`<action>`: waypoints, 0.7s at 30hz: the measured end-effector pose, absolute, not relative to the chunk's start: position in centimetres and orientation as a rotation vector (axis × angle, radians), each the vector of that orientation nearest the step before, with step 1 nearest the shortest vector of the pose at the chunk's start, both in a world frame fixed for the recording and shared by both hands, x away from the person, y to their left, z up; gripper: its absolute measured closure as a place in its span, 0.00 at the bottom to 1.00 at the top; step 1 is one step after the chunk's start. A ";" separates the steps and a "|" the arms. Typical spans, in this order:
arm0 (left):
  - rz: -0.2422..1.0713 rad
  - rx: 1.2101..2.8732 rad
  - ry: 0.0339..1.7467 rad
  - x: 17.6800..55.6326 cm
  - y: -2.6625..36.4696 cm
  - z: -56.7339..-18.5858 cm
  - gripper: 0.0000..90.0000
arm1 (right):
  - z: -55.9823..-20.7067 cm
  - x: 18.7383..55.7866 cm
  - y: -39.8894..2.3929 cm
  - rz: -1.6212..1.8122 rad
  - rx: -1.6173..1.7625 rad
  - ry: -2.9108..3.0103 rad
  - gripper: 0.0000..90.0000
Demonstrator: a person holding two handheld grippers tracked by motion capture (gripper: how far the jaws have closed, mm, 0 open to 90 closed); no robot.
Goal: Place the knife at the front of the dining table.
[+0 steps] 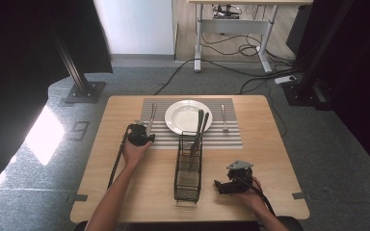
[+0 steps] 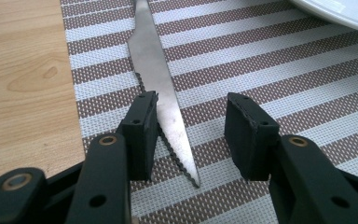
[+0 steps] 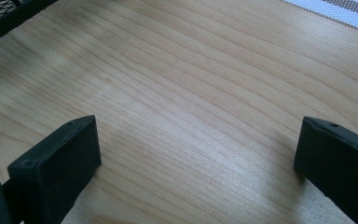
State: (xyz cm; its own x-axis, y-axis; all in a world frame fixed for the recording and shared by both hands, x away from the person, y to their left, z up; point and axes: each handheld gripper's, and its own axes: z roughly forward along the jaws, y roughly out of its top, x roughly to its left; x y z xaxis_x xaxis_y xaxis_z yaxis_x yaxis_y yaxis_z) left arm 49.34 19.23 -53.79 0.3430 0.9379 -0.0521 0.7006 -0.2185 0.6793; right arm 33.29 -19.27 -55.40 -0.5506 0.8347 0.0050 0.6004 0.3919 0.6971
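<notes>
Knife: lies flat on the striped placemat, left of the plate, tip toward you, serrated edge facing the gap between the jaws.
Left gripper: your jaws stand half spread around the blade; one pad sits against its plain edge, the other is well clear. No pinch yet.
Right gripper: jaws wide apart over bare table, holding nothing, parked right of the wire basket.
Other cutlery: fork on the mat right of the plate; two pieces upright in the basket.
Risk: closing now likely catches only the thin flat blade, so it can slip or pivot out.
Risk: the touching pad may shove the knife askew or drag the mat.
Fix: centre first, go lower.
</notes>
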 end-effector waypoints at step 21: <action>0.512 1.909 1.259 44.0 21.0 -49.7 0.38 | -55.4 33.3 -19.3 0.946 1.241 2.308 0.00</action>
